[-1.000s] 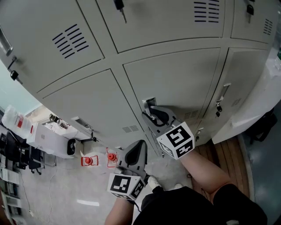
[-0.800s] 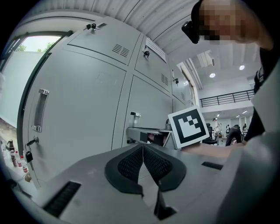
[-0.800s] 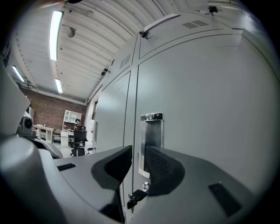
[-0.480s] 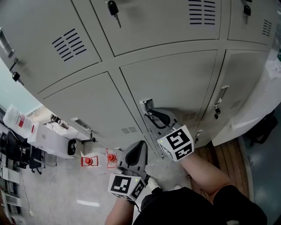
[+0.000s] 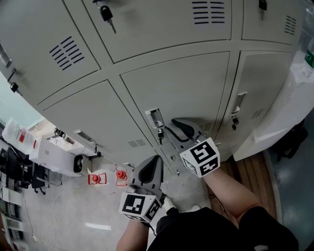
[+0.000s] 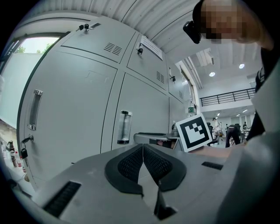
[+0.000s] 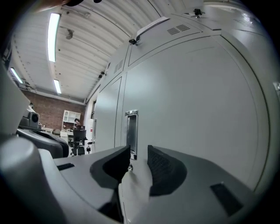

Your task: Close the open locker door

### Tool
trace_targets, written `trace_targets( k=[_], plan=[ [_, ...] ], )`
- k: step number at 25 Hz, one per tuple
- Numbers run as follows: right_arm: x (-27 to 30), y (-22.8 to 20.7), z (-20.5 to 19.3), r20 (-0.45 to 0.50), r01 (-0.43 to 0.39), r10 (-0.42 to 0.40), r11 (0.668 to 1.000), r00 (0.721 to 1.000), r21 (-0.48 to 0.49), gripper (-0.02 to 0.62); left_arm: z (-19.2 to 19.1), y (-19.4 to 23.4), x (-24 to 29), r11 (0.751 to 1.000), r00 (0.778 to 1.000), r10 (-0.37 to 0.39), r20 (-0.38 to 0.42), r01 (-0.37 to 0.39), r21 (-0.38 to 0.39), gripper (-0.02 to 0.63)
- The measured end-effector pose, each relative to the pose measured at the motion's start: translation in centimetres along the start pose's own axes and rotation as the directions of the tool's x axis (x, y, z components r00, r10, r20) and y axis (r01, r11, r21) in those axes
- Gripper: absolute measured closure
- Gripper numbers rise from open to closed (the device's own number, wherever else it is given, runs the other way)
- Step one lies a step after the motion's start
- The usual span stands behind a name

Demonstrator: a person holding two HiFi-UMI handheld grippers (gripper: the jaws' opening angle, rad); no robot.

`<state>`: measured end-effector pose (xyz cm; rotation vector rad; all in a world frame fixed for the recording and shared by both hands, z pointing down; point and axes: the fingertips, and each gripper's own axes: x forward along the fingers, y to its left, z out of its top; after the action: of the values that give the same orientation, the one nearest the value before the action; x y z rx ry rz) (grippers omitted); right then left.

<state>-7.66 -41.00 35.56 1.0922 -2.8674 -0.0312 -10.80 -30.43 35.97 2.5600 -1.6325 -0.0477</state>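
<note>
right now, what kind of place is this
Probably a locker area in an industrial hall: a bank of pale grey vented metal lockers, a hanging black-headed key, long ceiling strip lights.

The right gripper (image 5: 179, 127) is pointing level, its jaws just opening with nothing between them; the left gripper (image 5: 152, 165) is hovering beside it, jaws pressed together.

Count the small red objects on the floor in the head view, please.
2. Left red object and right red object stand side by side beside the lockers; others may be hidden.
</note>
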Motion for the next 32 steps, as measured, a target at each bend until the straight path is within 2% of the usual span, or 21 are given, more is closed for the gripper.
trace_targets(
  k=[5, 8, 13, 19, 22, 29, 32],
  plan=[
    [-2.2, -0.6, 0.1, 0.0, 0.007, -0.007, 1.0, 1.0, -0.004, 0.42, 0.1, -1.6, -0.8, 1.0, 1.0, 0.019, -0.017, -0.019, 0.0, 0.588],
    [-3.7, -0.2, 0.0, -0.005, -0.003, 0.003, 1.0, 1.0, -0.006, 0.425, 0.0, -2.7, -1.7, 1.0, 1.0, 0.021, 0.001, -0.021, 0.012, 0.588],
    [-5.8, 0.8, -0.4, -0.008, -0.027, 0.027, 1.0, 1.0, 0.002, 0.435, -0.3, -4.2, -3.1, 0.998, 0.998, 0.055, 0.002, -0.055, -0.008, 0.588],
    [-8.2, 2.7, -1.7, -0.031, -0.045, 0.045, 0.999, 0.998, -0.001, 0.475, -1.4, -5.6, -5.0, 0.997, 0.998, 0.069, -0.01, -0.069, -0.017, 0.588],
    [-9.1, 3.3, -1.9, -0.034, -0.043, 0.043, 0.999, 0.999, 0.003, 0.53, -1.7, -6.0, -5.9, 0.998, 0.998, 0.064, -0.019, -0.064, -0.011, 0.588],
    [-11.0, 6.1, -1.5, -0.018, -0.038, 0.038, 0.999, 0.999, 0.019, 0.541, -1.9, -6.1, -8.4, 0.999, 0.997, 0.047, -0.06, -0.049, -0.021, 0.588],
    [-12.0, 7.9, -1.3, -0.016, -0.029, 0.029, 0.999, 0.999, 0.026, 0.541, -1.4, -6.0, -9.6, 1.0, 1.0, 0.019, -0.021, -0.019, -0.018, 0.588]
  ],
)
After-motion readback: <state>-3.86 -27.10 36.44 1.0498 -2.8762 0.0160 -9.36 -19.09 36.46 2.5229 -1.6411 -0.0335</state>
